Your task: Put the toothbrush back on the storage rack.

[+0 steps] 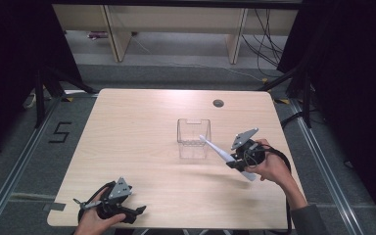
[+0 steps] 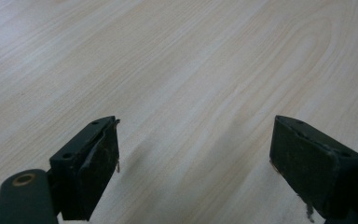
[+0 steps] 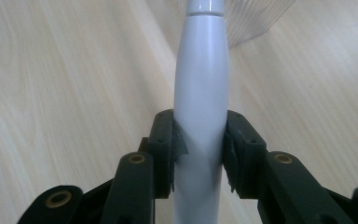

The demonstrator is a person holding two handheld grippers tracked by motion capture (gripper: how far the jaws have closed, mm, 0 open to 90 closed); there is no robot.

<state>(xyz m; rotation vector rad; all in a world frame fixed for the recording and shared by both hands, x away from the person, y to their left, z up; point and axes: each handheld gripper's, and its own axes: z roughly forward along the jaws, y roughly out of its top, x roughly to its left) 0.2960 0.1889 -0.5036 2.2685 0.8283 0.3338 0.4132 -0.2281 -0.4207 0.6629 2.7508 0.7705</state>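
Observation:
A clear plastic box (image 1: pixel 194 138) stands near the middle of the wooden table (image 1: pixel 142 127). My right gripper (image 1: pixel 239 159) is shut on a white tapered handle (image 1: pixel 221 152), probably an electric toothbrush, held above the table just right of the box with its thin tip pointing at the box's rim. In the right gripper view both pads clamp the white handle (image 3: pixel 200 107) at its thick part, and the box's ribbed wall (image 3: pixel 256 18) lies ahead. My left gripper (image 1: pixel 136 211) rests open at the table's near left edge, its jaws spread over bare wood (image 2: pixel 191 93).
A round cable hole (image 1: pixel 218 103) sits in the table's far right area. Light wooden furniture legs (image 1: pixel 119 34) and loose cables (image 1: pixel 267 39) are on the floor beyond the table. Dark curtains flank both sides.

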